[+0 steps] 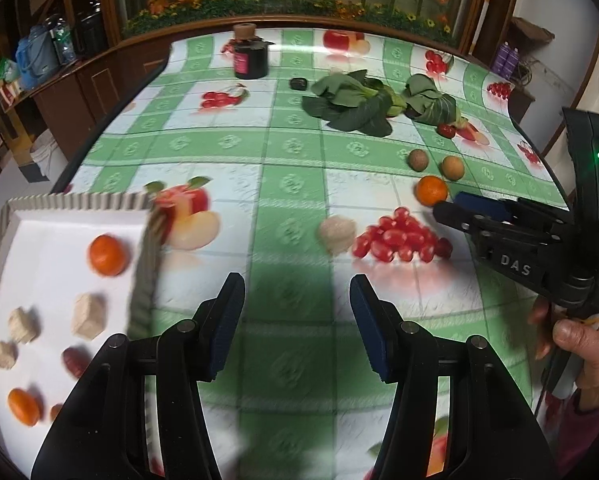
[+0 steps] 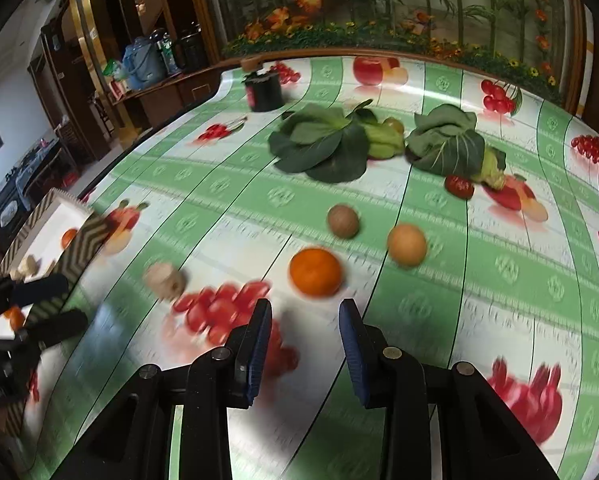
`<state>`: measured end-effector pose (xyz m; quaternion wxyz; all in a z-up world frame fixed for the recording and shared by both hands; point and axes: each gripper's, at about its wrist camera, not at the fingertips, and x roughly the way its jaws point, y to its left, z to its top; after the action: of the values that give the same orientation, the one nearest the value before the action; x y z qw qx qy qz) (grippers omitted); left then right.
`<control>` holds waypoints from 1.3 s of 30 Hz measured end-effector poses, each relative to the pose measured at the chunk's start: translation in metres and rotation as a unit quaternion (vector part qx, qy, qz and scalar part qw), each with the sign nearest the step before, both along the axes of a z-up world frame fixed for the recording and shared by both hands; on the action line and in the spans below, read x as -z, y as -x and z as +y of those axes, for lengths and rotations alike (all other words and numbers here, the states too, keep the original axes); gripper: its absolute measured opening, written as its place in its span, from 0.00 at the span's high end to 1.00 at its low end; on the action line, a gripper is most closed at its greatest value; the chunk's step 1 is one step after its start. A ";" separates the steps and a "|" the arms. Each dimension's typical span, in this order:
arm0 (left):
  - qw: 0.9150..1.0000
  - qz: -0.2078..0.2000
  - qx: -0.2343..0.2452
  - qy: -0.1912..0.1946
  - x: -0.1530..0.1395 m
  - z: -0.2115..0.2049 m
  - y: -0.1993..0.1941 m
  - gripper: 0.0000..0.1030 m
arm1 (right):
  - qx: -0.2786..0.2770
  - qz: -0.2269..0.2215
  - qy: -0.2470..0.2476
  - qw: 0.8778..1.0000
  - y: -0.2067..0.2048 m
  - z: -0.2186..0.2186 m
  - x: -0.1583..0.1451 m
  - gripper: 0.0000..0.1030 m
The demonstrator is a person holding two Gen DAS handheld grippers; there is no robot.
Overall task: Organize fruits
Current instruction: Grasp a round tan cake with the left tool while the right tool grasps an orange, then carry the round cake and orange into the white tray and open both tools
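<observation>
A white tray (image 1: 51, 216) with a ribbed rim sits at the left and holds oranges (image 1: 107, 255), beige chunks (image 1: 87, 316) and a dark red date (image 1: 73, 360). On the tablecloth lie an orange (image 2: 315, 272), a beige chunk (image 2: 165, 280), two brown round fruits (image 2: 342, 221) (image 2: 406, 245) and a red date (image 2: 458, 186). My left gripper (image 1: 297, 304) is open and empty, just right of the tray. My right gripper (image 2: 304, 328) is open and empty, just short of the orange; it also shows in the left wrist view (image 1: 455, 204).
Two bok choy bunches (image 2: 323, 144) (image 2: 447, 144) lie further back. A black jar (image 2: 264, 90) with a cork stands at the far edge. The cloth carries printed cherries and apples. A wooden cabinet and planter border the table's far side.
</observation>
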<state>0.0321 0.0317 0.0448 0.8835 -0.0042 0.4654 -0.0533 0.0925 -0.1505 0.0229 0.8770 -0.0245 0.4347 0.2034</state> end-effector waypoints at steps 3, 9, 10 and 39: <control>1.000 0.001 0.005 0.002 0.003 -0.011 -0.014 0.47 | -0.008 -0.005 0.000 1.000 -0.011 0.003 0.002 0.67; 1.000 0.006 0.007 -0.014 0.017 -0.028 -0.042 0.47 | -0.023 -0.011 -0.002 1.000 -0.025 0.005 0.010 0.67; 1.000 0.009 0.005 -0.019 0.020 -0.031 -0.047 0.47 | -0.025 -0.011 -0.008 1.000 -0.025 0.004 0.010 0.67; 0.998 -0.023 -0.016 0.054 -0.009 0.042 0.048 0.73 | -0.080 -0.019 -0.052 0.995 0.058 0.044 -0.020 0.72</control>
<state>-0.0156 0.0734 0.0540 0.8932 -0.0586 0.4411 -0.0645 0.0344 -0.1069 0.0424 0.8663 -0.0176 0.4031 0.2944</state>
